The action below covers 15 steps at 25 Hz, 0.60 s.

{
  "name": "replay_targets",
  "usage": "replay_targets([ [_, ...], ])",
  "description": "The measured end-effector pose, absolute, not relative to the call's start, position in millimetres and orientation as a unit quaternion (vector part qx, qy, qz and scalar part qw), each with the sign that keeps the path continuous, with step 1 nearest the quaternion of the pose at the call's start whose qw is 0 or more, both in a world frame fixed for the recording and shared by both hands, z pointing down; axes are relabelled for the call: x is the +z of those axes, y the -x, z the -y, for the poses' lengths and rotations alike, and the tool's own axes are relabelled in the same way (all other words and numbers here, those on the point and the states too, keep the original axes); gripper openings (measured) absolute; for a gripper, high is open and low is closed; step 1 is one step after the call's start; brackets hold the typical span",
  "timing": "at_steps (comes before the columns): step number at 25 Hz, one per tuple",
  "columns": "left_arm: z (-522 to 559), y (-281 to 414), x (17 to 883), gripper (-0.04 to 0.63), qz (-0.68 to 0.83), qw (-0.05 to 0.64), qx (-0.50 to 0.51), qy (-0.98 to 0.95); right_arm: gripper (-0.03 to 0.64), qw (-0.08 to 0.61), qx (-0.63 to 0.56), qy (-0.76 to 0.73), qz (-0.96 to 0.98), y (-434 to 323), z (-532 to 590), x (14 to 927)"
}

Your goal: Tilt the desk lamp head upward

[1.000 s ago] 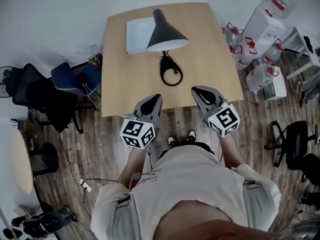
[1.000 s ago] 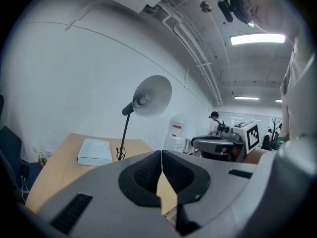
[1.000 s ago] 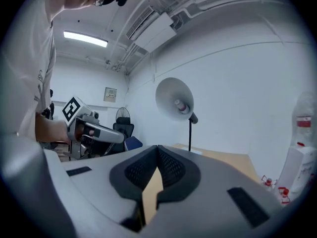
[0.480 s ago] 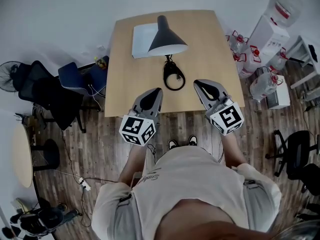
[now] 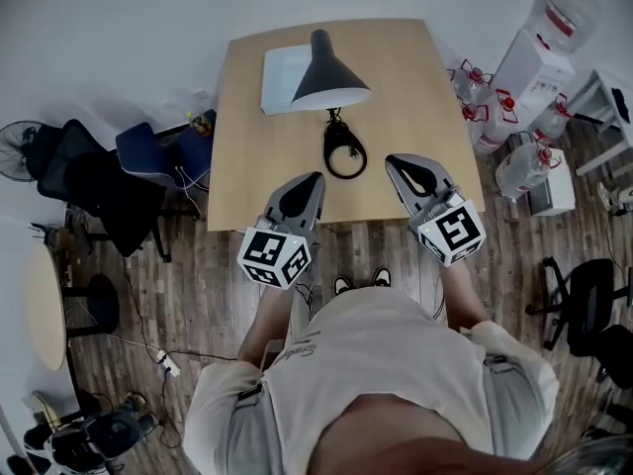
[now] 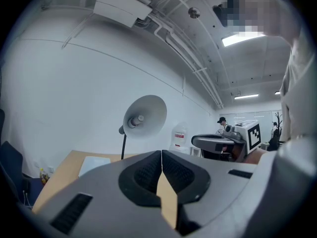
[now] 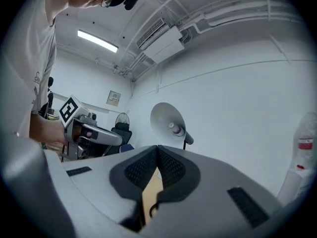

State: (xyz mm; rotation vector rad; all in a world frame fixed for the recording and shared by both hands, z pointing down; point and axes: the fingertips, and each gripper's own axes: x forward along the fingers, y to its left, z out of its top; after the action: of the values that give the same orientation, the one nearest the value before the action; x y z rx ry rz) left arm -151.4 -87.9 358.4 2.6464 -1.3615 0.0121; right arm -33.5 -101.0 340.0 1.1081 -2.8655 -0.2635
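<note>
A black desk lamp stands on the wooden table (image 5: 420,87), its cone head (image 5: 331,72) facing down and its ring base (image 5: 344,154) nearer me with a coiled cord. My left gripper (image 5: 316,178) and right gripper (image 5: 393,162) hover over the table's front edge, apart from the lamp, both shut on nothing. In the left gripper view the lamp head (image 6: 144,115) shows from below, beyond the shut left gripper (image 6: 161,152). From the right gripper view the lamp head (image 7: 168,122) rises just past the shut right gripper (image 7: 157,148).
A white pad (image 5: 280,79) lies behind the lamp head. Dark chairs (image 5: 148,156) crowd the table's left side. Water bottles and a dispenser (image 5: 524,57) stand at the right. An office chair (image 5: 584,285) sits on the floor farther right.
The head view has shifted a little. Both grippers have edged slightly forward over the table's front edge and stay shut. The lamp has not moved.
</note>
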Motion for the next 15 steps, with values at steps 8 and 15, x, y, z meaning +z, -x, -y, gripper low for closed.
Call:
replay_targets([
  [8,86,156,357,0.017,0.464,0.083,0.0,-0.882,-0.005,0.025,-0.073,-0.364,0.928,28,104,344],
  [15,86,165,358,0.017,0.467,0.09,0.0,-0.879,-0.003,0.023,-0.075,-0.358,0.931,36,108,339],
])
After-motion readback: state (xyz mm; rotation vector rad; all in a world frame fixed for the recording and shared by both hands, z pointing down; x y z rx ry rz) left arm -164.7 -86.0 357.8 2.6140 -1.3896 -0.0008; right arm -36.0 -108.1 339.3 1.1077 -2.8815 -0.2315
